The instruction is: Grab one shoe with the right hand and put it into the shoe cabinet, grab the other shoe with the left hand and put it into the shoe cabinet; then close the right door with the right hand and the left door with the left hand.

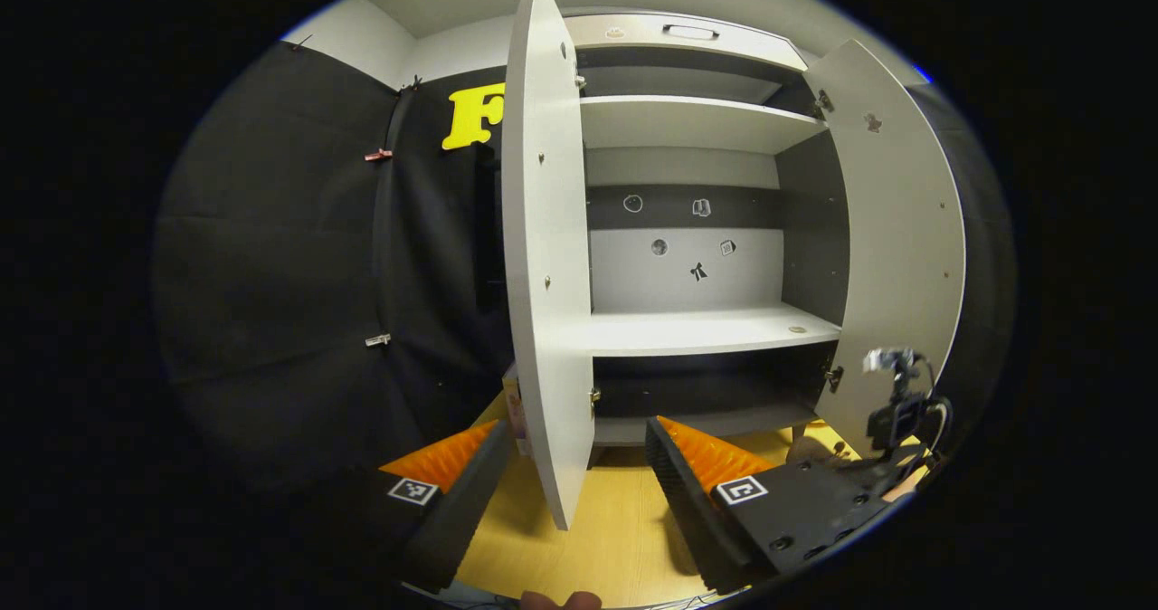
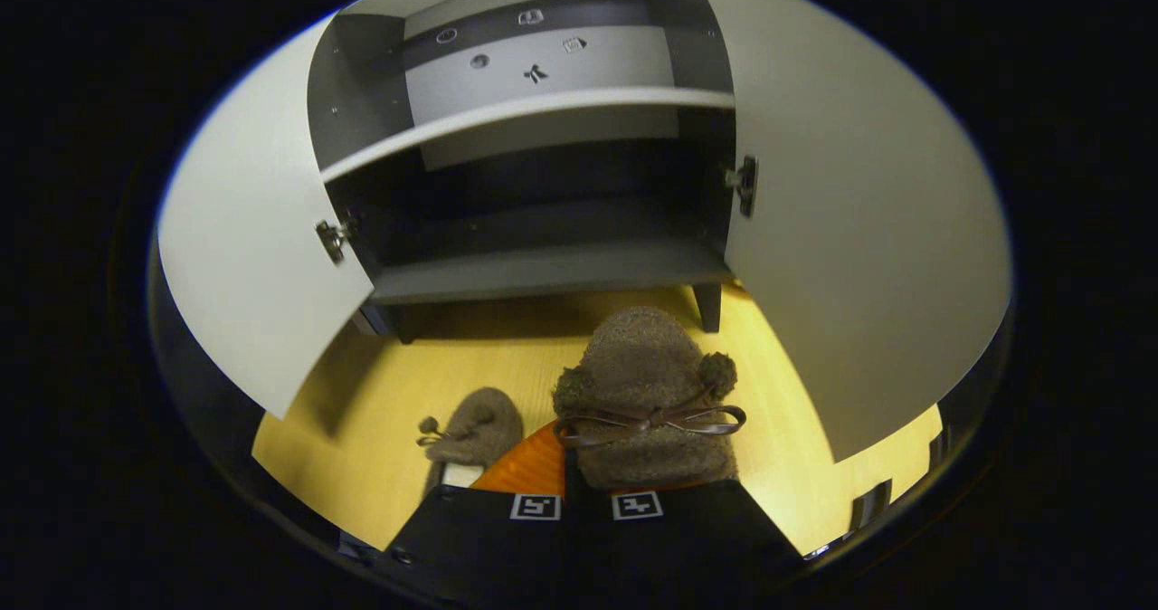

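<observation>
The right hand-held gripper (image 2: 586,483) is clenched on a fuzzy brown slipper-style shoe (image 2: 644,393), both fingers pressed together at its heel end. The shoe has a thin dark brown lace tied in a bow across its top and a small pompom at each side; its toe points away from the gripper toward the shoe cabinet (image 2: 543,271). The other shoe (image 2: 472,427), of the same brown fuzz, lies on the yellow wooden floor (image 2: 434,366) just to the left of the gripper's fingers. Ahead, the cabinet's dark bottom shelf lies open beyond the held toe, with bare floor between them. The left door (image 2: 253,275) and right door (image 2: 859,257) swing wide to either side.

The left hand-held gripper (image 1: 574,465) is released, its fingers spread apart, with the outer edge of the cabinet's left door (image 1: 547,257) standing upright just ahead, between the fingers. Beyond that edge, the pale middle shelf (image 1: 706,329) is bare.
</observation>
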Available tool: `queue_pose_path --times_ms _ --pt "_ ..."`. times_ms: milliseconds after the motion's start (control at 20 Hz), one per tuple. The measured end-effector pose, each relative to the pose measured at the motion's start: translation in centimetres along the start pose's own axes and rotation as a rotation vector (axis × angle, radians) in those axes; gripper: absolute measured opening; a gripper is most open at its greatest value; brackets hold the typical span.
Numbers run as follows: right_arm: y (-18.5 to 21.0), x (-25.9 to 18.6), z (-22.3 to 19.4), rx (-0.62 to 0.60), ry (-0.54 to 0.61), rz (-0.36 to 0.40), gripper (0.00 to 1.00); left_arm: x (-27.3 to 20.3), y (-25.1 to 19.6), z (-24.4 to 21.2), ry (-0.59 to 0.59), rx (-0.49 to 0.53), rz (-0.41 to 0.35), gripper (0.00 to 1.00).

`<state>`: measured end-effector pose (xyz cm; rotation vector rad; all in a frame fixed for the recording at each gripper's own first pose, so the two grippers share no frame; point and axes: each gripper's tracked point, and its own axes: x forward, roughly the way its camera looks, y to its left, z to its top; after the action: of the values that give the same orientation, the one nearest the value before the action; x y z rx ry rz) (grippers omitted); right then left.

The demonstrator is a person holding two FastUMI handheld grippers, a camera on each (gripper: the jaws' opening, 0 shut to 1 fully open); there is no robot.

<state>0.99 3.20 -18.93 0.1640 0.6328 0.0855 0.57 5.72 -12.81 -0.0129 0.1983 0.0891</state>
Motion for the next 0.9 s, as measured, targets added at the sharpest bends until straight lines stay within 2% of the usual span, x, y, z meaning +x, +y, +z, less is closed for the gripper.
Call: queue_pose_path --times_ms 200,400,650,900 --pt "1.7 -3.9 9.1 -0.025 -0.082 0.021 0.06 -0.1 -0.5 -0.1 0.003 0.004 -0.017 0.95" --pt "3.5 -4.5 16.3 -0.026 -0.079 0.069 0.06 -0.6 -1.1 0.0 0.002 -0.001 -0.040 0.95" --pt "4.8 -1.3 25.3 -0.016 -0.133 0.079 0.06 -1.3 -2.0 -0.2 0.000 -0.004 -0.069 0.95" --pt "5.7 4.4 30.7 -0.008 -0.153 0.078 0.06 -1.7 -1.9 -0.5 0.007 -0.016 -0.061 0.95"
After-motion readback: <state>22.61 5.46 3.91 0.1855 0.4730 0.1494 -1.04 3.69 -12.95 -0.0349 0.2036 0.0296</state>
